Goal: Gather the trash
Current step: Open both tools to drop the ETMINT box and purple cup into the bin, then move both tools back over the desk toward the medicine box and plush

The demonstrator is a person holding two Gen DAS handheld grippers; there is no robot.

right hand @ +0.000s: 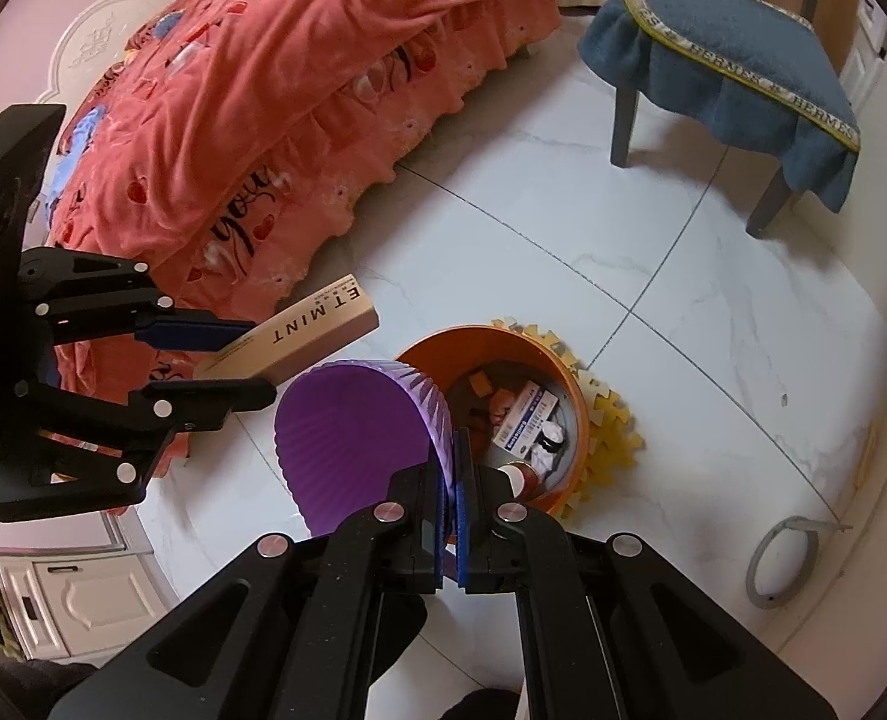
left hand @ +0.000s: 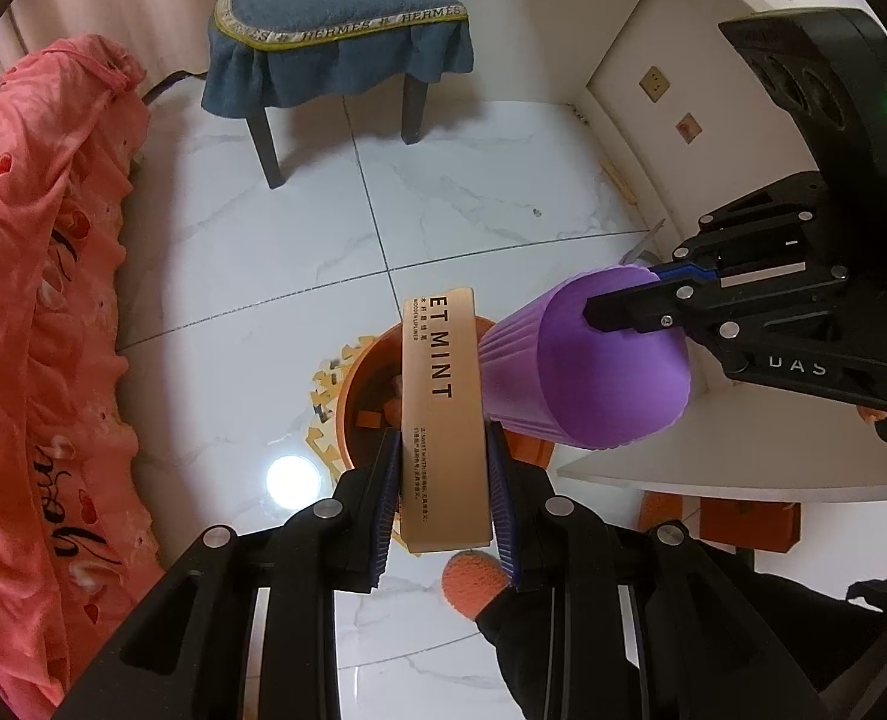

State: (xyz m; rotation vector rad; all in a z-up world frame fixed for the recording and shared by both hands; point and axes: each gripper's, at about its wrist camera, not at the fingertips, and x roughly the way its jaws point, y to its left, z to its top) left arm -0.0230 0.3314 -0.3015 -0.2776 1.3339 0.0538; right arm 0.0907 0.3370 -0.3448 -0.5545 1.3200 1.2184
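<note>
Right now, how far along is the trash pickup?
Partly done: the orange bin already holds a medicine box and scraps. In hand: the left gripper clamps the mint box, and the right gripper pinches the purple cup, both near the bin. Left: dropping both in.

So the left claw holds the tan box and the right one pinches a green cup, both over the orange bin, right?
Not quite: the cup is purple, not green, as the right wrist view shows. The rest holds: the left gripper grips the tan box, the right gripper pinches the cup's wall, both above the orange bin.
</note>
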